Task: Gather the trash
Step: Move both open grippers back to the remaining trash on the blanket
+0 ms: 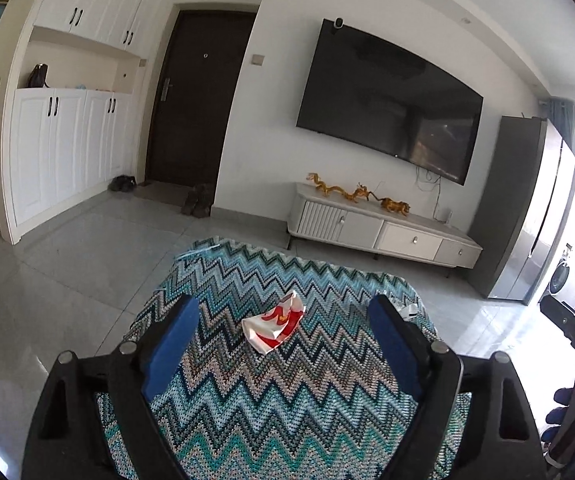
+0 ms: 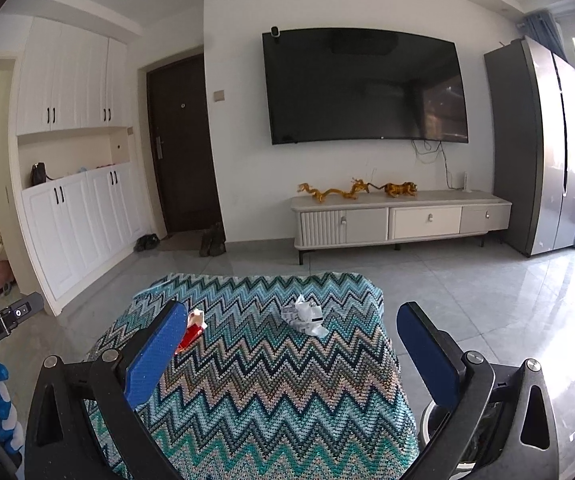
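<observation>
A crumpled red and white wrapper (image 1: 273, 326) lies on the zigzag-patterned cloth (image 1: 247, 400) over a table. My left gripper (image 1: 283, 316) is open, its blue pads on either side of the wrapper and a little short of it. In the right wrist view the same wrapper (image 2: 193, 330) peeks out behind my left pad. A crumpled white paper (image 2: 305, 316) lies further on the cloth (image 2: 255, 392). My right gripper (image 2: 293, 320) is open and empty, with the white paper between and ahead of its pads.
A bin rim (image 2: 435, 416) shows low beside the table on the right. A TV cabinet (image 2: 399, 216) and fridge (image 2: 539, 148) stand at the far wall. Grey tiled floor (image 1: 67, 280) surrounds the table. White cupboards (image 1: 63, 144) stand at the left.
</observation>
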Tool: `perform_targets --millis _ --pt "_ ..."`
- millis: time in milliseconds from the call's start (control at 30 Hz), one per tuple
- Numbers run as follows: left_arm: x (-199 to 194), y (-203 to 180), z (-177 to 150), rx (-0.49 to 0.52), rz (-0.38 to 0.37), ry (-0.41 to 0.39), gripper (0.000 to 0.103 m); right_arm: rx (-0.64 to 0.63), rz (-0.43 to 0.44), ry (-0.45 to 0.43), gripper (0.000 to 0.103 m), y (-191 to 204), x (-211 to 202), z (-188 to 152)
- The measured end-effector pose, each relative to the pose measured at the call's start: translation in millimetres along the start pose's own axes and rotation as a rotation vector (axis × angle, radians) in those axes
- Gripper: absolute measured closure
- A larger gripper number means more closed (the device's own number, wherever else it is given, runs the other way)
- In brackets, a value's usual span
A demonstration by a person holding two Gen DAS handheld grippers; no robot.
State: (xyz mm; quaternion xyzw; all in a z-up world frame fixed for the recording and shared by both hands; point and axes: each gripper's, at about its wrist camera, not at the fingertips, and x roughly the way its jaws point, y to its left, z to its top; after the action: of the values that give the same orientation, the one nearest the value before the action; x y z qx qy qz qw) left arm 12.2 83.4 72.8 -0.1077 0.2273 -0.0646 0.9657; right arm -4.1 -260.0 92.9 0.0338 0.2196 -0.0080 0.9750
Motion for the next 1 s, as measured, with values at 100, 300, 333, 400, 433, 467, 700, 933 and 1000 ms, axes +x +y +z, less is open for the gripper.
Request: perform_targets --millis 100,300,333,400,433,467,700,933,1000 --pt "13.9 2.9 -1.5 -0.004 0.009 0.016 0.015 0.006 -0.003 0.023 0.0 -1.9 14.0 -2.4" --pt "51.1 10.1 -10.3 -0.005 0.032 0.076 0.014 0.018 0.001 0.077 0.0 -8.4 48.7 -13.9" --pt "58.5 10.8 -12.1 -0.005 0.035 0.088 0.014 0.022 0.003 0.088 0.0 -9.7 55.3 -15.1" --pt "75.2 14.8 -16.5 -0.013 0.038 0.115 0.014 0.029 0.005 0.119 0.0 -15.1 71.6 -21.8" --pt "82.2 16.9 -17.9 -0.018 0.039 0.126 0.014 0.031 0.004 0.131 0.0 -17.5 77.5 -24.5" --pt "90.7 20.0 -20.3 -0.025 0.041 0.139 0.014 0.036 0.004 0.15 0.0 -21.3 86.2 -28.6" --pt "154.4 36.4 -36.8 -0.01 0.028 0.246 0.014 0.061 0.015 0.248 0.0 -43.1 146.7 -49.9" --pt "219.6 9.6 -39.7 0.145 -0.031 0.318 0.014 0.067 0.057 0.301 0.0 -50.4 215.0 -51.6" --pt "242.4 1.4 -41.3 0.187 -0.038 0.342 0.014 0.067 0.069 0.313 0.0 -51.8 239.9 -48.7"
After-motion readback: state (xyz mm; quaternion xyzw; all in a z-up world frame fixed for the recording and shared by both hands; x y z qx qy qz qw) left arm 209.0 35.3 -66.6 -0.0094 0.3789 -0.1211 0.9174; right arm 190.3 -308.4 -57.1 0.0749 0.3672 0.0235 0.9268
